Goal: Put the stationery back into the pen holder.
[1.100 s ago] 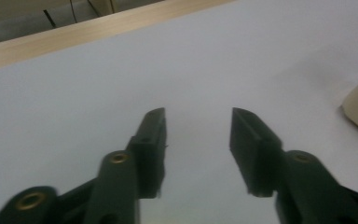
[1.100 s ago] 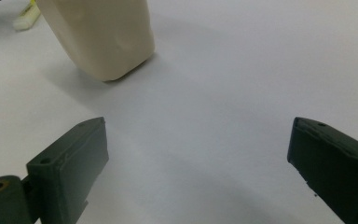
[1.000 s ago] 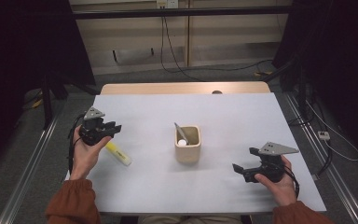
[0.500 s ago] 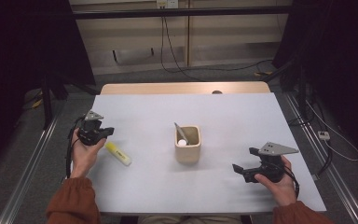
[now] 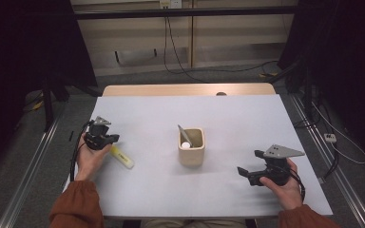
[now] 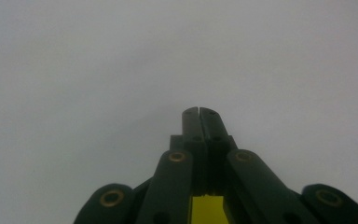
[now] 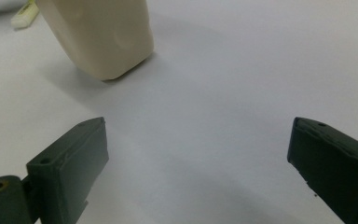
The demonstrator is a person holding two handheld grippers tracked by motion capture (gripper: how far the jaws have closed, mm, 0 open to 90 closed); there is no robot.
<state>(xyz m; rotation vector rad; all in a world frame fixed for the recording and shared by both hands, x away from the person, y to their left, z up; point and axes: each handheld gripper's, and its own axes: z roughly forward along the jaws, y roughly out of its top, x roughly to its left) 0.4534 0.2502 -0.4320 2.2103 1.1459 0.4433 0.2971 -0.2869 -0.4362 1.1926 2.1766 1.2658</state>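
A yellow marker [image 5: 122,156] lies on the white table [image 5: 228,114] at the left. My left gripper [image 5: 113,139] is held low just above its far end, and in the left gripper view its jaws [image 6: 199,111] are pressed together with nothing between the tips. A yellow patch [image 6: 207,209] shows behind their base. A beige square cup [image 5: 191,147] stands mid-table with a grey, white-tipped stick [image 5: 184,137] leaning in it. My right gripper [image 5: 247,175] rests at the right, open and empty, its jaws [image 7: 196,154] pointing toward the cup [image 7: 102,32].
The marker's end [image 7: 24,14] shows beyond the cup in the right gripper view. A wooden strip [image 5: 185,89] edges the table's far side. Metal rails [image 5: 33,161] run along both sides, and cables [image 5: 342,142] lie on the floor at the right.
My left gripper has sunk a little toward the table beside the marker and its jaws have closed. The right gripper, cup and marker have stayed put.
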